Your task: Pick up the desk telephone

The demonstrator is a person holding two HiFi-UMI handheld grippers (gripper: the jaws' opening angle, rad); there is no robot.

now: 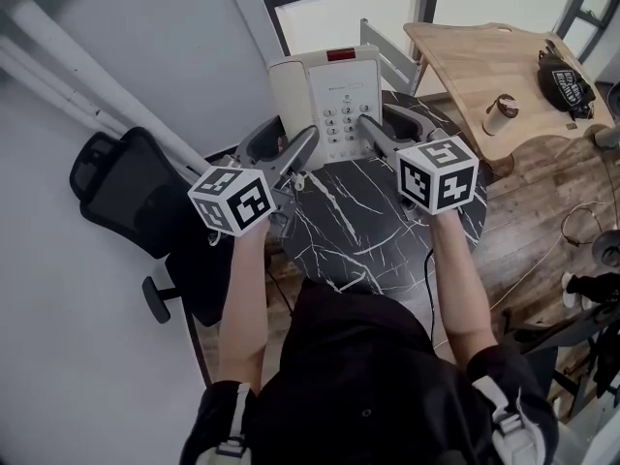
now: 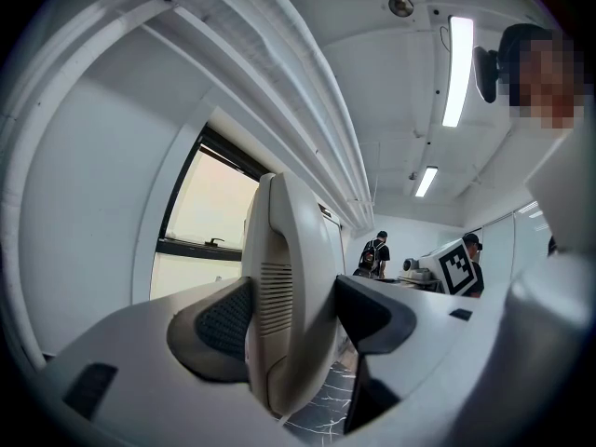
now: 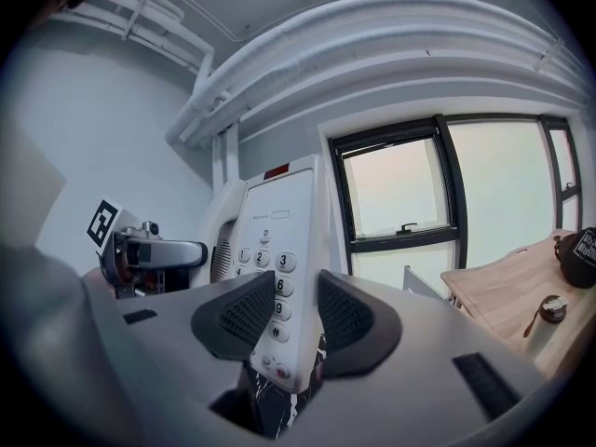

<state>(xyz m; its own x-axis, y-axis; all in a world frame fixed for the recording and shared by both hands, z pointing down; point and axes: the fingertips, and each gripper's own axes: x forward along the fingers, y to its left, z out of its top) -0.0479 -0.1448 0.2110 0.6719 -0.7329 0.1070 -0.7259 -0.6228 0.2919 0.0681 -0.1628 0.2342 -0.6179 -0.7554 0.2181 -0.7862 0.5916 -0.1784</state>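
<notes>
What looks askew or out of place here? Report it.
The desk telephone is not lying flat. It stands steeply tilted at the far end of the black marble table, with its handset side pinched in the left tongs and its keypad edge in the right tongs. Nothing looks spilled or damaged.

The desk telephone (image 1: 325, 100) is at the far edge of the bench (image 1: 358, 231), between the left gripper (image 1: 306, 145) and the right gripper (image 1: 373, 129). An office chair (image 1: 126, 187) stands left of the bench. A second bench (image 1: 465, 56) bearing a cup (image 1: 501, 114) stands to the right.
</notes>
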